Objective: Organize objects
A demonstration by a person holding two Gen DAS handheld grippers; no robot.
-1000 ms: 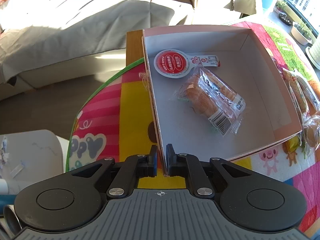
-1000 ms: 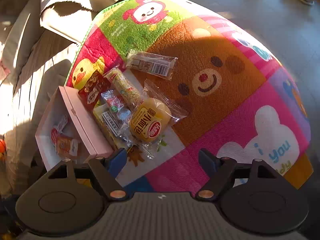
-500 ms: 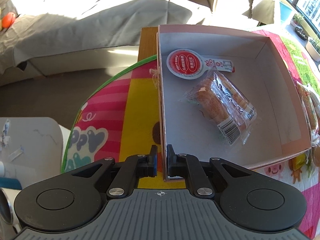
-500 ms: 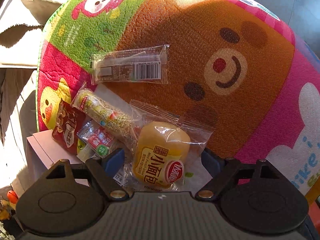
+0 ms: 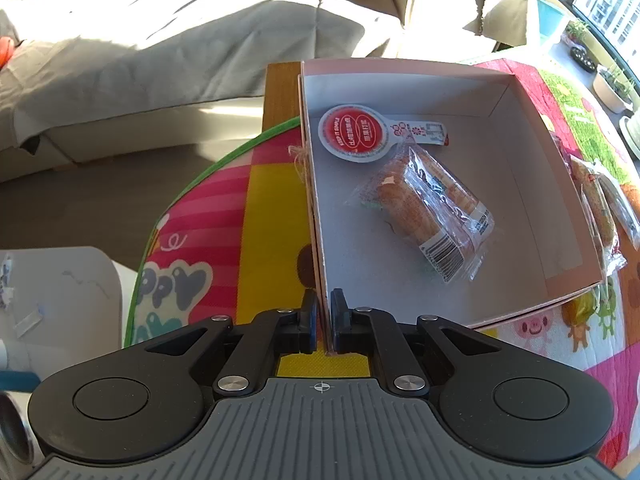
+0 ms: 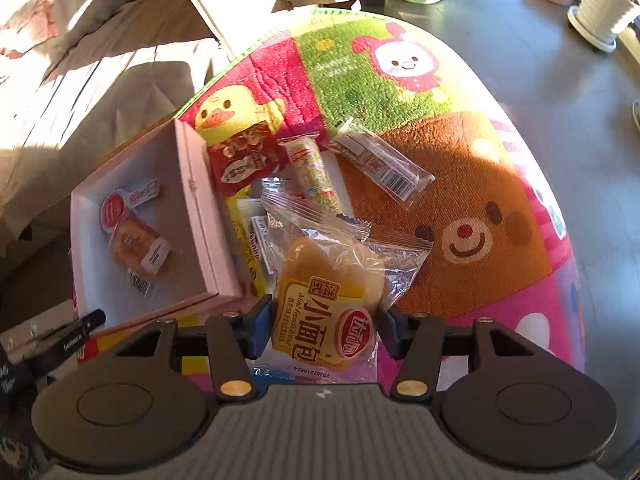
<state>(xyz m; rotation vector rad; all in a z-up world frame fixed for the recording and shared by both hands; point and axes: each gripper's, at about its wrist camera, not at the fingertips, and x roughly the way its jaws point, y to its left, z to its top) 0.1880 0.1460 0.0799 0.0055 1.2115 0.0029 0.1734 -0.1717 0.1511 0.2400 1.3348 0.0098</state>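
A pink-walled box (image 5: pixel 532 152) stands on the colourful mat. My left gripper (image 5: pixel 324 312) is shut on its near-left wall. Inside lie a round red-label packet (image 5: pixel 352 132) and a wrapped cake (image 5: pixel 428 208). In the right wrist view the same box (image 6: pixel 200 216) is at the left. My right gripper (image 6: pixel 324 320) has its jaws closing on a yellow mini bread packet (image 6: pixel 328 280). The pads press its sides, and it hangs clear of the mat.
Beside the box lie a red snack packet (image 6: pixel 244 160), a yellow-green roll (image 6: pixel 314 172), a brown bar in clear wrap (image 6: pixel 380 164) and a yellow packet (image 6: pixel 248 240) on the cartoon mat (image 6: pixel 460 168). A grey sofa (image 5: pixel 160 60) stands behind. Plant pots (image 6: pixel 600 8) are far right.
The right gripper dropped over the bread packet, narrowed onto it, then rose and rolled with it, so the box came back into view. The left gripper stayed clamped on the box wall.
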